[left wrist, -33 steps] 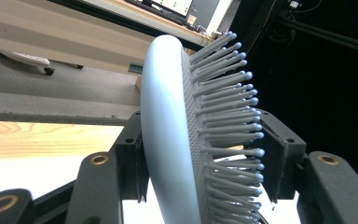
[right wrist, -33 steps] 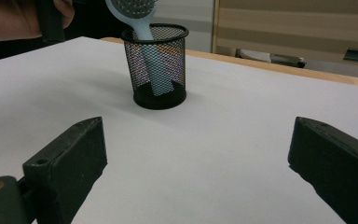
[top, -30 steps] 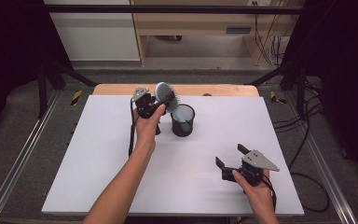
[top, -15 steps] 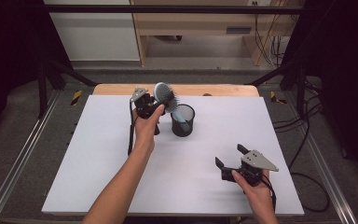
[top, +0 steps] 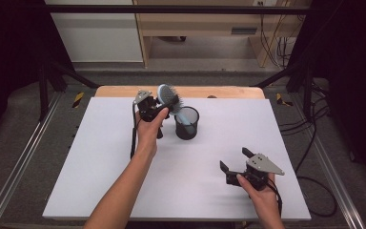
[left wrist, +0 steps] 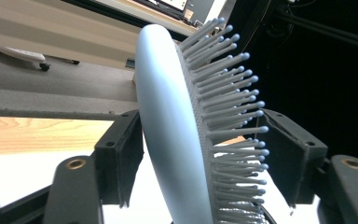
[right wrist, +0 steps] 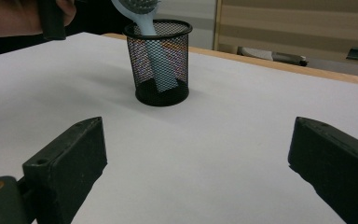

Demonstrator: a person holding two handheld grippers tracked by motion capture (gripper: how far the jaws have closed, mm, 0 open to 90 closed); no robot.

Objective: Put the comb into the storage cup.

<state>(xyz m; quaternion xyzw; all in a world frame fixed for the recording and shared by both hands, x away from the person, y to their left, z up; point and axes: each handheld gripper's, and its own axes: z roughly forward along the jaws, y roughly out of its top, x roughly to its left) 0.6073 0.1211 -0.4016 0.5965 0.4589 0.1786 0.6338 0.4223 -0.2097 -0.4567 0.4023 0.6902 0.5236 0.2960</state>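
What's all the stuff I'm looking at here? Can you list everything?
Hairbrush: one, pale blue with grey bristles, handle down inside the cup, head leaning out to the left.
Mesh cup: one, black, upright on the table's far middle.
Table: one, white top with a wooden far edge.
Left tongs: one pair, black, around the brush head; whether they press it is hard to tell.
Right tongs: one pair, black with a grey plate, open, low at the table's near right, holding nothing.
Person's hands: two, one on each pair of tongs.
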